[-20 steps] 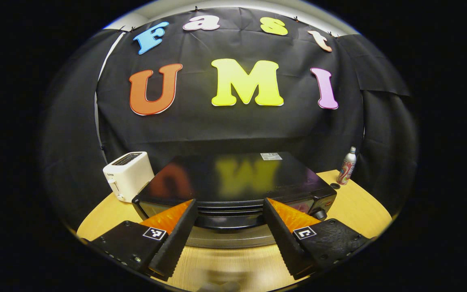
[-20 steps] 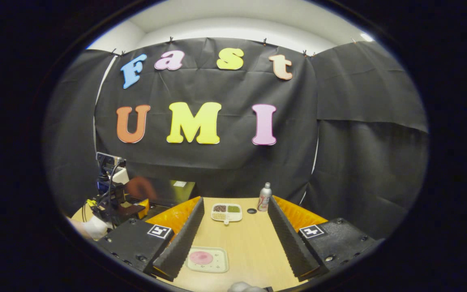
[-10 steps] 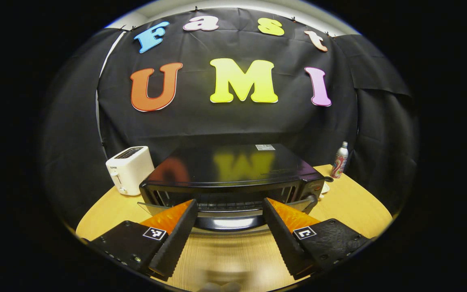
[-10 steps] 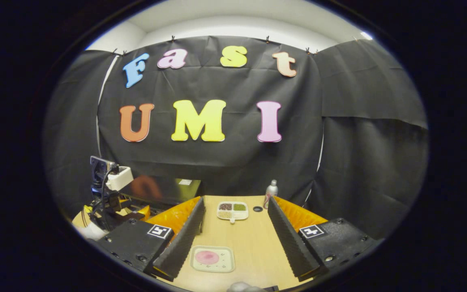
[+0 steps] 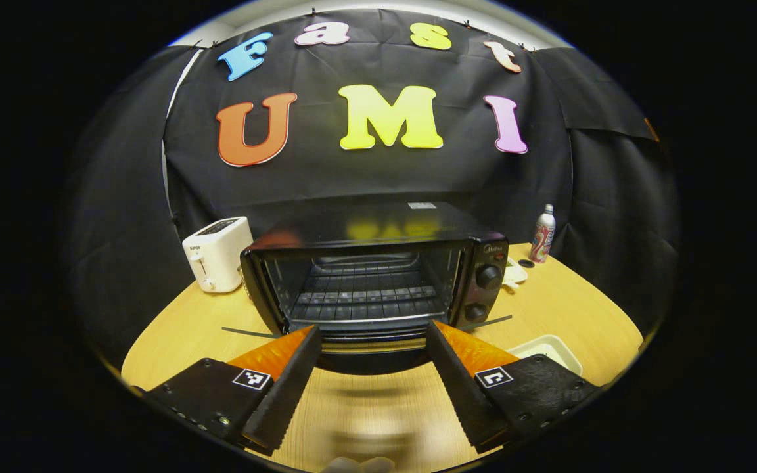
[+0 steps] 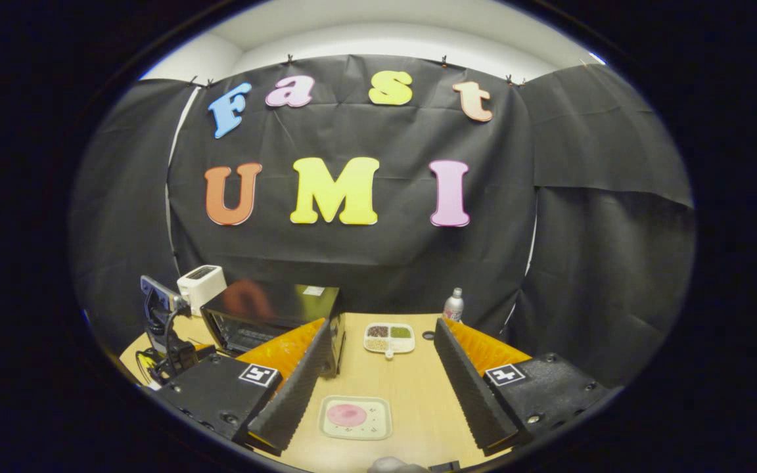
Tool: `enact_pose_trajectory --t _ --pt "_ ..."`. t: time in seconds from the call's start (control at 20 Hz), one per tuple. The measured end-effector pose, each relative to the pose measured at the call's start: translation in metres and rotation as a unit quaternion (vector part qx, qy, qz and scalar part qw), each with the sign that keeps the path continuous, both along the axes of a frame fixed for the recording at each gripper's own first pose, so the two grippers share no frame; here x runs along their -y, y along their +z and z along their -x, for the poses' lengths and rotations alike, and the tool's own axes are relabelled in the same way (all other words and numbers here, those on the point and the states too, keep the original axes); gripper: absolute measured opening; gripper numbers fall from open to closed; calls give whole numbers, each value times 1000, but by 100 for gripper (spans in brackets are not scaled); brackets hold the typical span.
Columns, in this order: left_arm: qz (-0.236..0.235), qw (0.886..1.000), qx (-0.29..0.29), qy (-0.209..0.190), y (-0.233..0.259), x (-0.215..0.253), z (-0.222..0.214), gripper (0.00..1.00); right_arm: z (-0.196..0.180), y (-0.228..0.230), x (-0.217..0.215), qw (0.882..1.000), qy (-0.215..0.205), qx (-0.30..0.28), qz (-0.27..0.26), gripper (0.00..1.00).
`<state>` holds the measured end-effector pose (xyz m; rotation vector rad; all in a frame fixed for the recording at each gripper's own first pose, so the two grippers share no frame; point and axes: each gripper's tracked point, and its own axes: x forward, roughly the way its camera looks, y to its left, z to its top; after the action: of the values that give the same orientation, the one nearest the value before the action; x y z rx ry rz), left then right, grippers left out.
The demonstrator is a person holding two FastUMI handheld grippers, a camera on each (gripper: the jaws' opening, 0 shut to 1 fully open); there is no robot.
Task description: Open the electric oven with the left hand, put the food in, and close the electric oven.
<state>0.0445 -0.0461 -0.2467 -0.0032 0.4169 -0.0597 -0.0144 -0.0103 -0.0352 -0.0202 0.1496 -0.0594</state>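
The left gripper (image 5: 372,381) has its jaws spread wide, with the door handle (image 5: 368,355) lying between them at 12 o'clock; whether a finger touches it I cannot tell. The oven (image 5: 378,276) stands open and its rack (image 5: 365,295) is bare, ready for food. The right gripper (image 6: 382,387) is level and low over the surface (image 6: 411,387), jaws released around nothing, likely waiting above the plate (image 6: 355,417) with the pink food (image 6: 346,414), at 6 o'clock between its fingers.
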Motion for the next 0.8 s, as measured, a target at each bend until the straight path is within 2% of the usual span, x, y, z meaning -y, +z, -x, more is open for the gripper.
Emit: enact_pose_trajectory --t 0.35,0.4,0.45,0.55,0.7,0.75,0.8 --pt "-5 1000 -25 5 -32 2 28 97 2 -10 -7 1000 10 -15 3 97" --pt "-7 999 -31 5 -35 2 31 97 3 -12 -7 1000 10 -17 4 100" --pt "-8 999 -34 4 -39 3 34 97 4 -12 -6 1000 9 -17 3 96" --pt "-13 999 -42 2 -50 5 39 97 7 -16 -5 1000 7 -19 3 99" --pt "-32 998 -54 -8 -66 7 46 96 9 -21 -1 1000 2 -26 3 97" --pt "-31 998 -62 -8 -73 7 49 96 10 -21 0 1000 1 -28 2 100" --pt "-29 997 -72 -8 -80 6 51 96 10 -22 1 1000 -1 -29 2 97"
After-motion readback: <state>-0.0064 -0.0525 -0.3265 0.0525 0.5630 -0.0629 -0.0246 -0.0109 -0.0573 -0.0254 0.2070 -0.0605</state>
